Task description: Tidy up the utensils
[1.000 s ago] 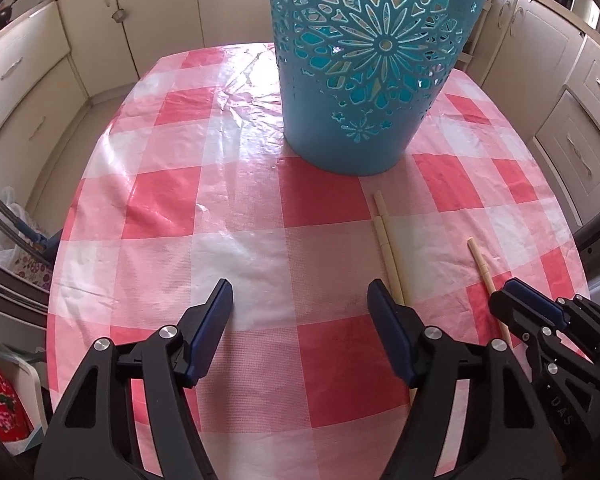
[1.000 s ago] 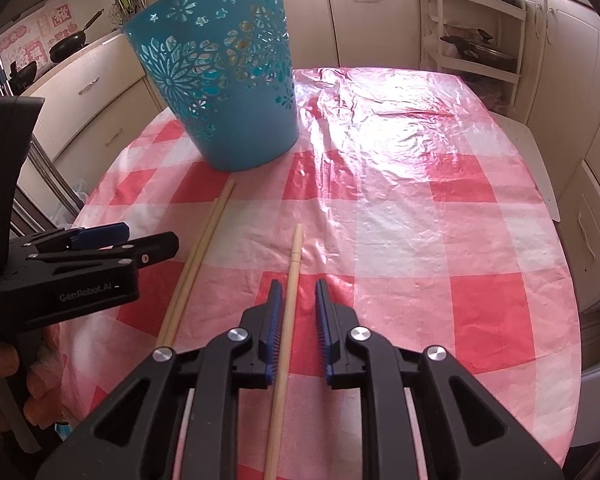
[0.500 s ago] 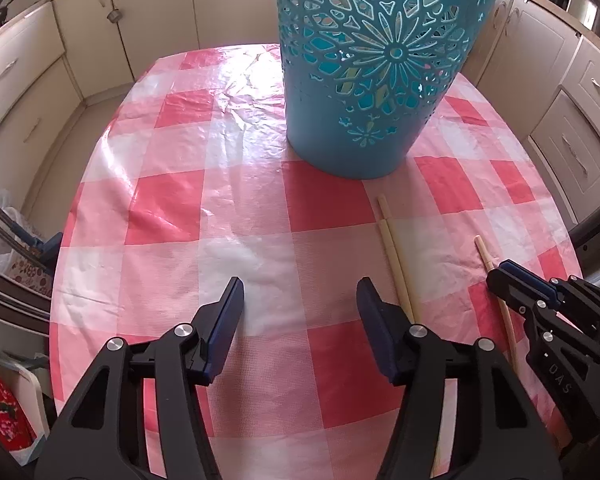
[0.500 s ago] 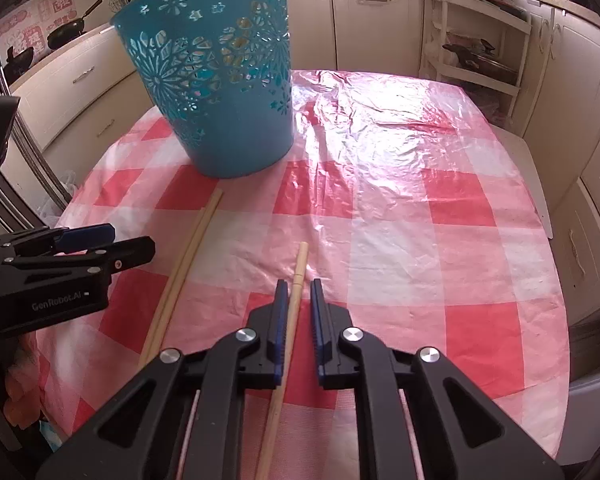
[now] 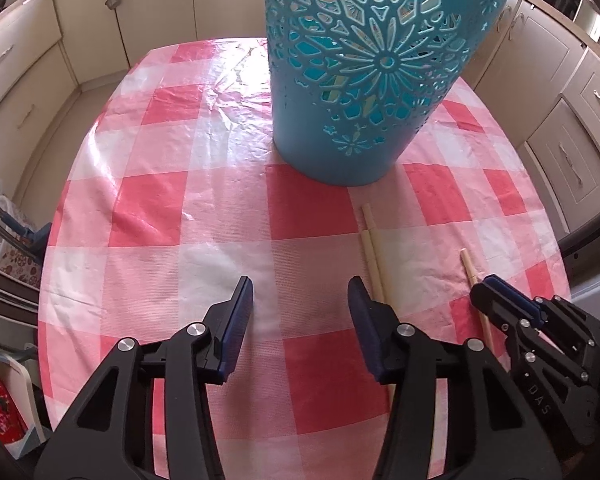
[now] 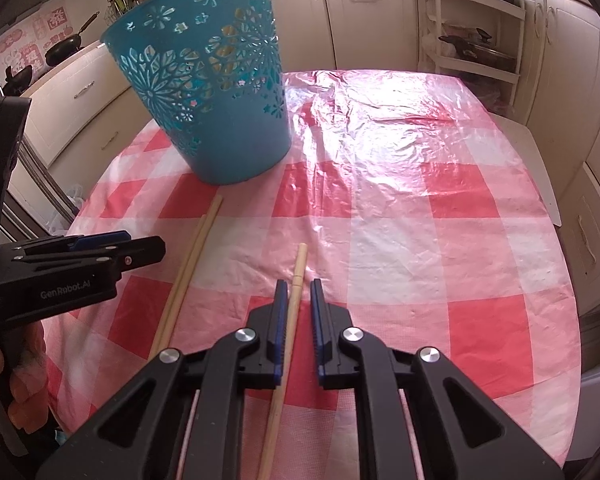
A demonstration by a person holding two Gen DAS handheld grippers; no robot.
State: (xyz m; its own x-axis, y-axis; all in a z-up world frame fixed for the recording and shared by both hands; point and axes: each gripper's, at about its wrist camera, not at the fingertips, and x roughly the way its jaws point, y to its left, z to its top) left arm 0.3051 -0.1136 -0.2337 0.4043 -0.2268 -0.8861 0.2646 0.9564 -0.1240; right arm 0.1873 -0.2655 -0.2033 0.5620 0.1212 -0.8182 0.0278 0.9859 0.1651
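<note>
A teal cut-out basket (image 5: 376, 68) stands on the red-checked tablecloth (image 5: 188, 208); it also shows in the right wrist view (image 6: 216, 92). A pair of wooden chopsticks (image 5: 374, 256) lies side by side just in front of the basket, also in the right wrist view (image 6: 188, 268). A single chopstick (image 6: 296, 280) lies on the cloth between the fingers of my right gripper (image 6: 299, 286), which is narrowly open around it, with a gap on the right. My left gripper (image 5: 300, 292) is wide open and empty, left of the pair. The right gripper (image 5: 496, 292) shows at the left wrist view's right edge.
Cream kitchen cabinets (image 5: 32, 64) surround the table. A white shelf rack (image 6: 476, 36) stands behind the table's far right. The tablecloth's far half (image 6: 380, 120) is wrinkled and shiny. A pan (image 6: 66, 42) hangs on the wall at back left.
My right gripper has slid forward along the single chopstick and its jaws have narrowed around it. My left gripper's jaws have closed in a little and it has drifted slightly left of the chopstick pair.
</note>
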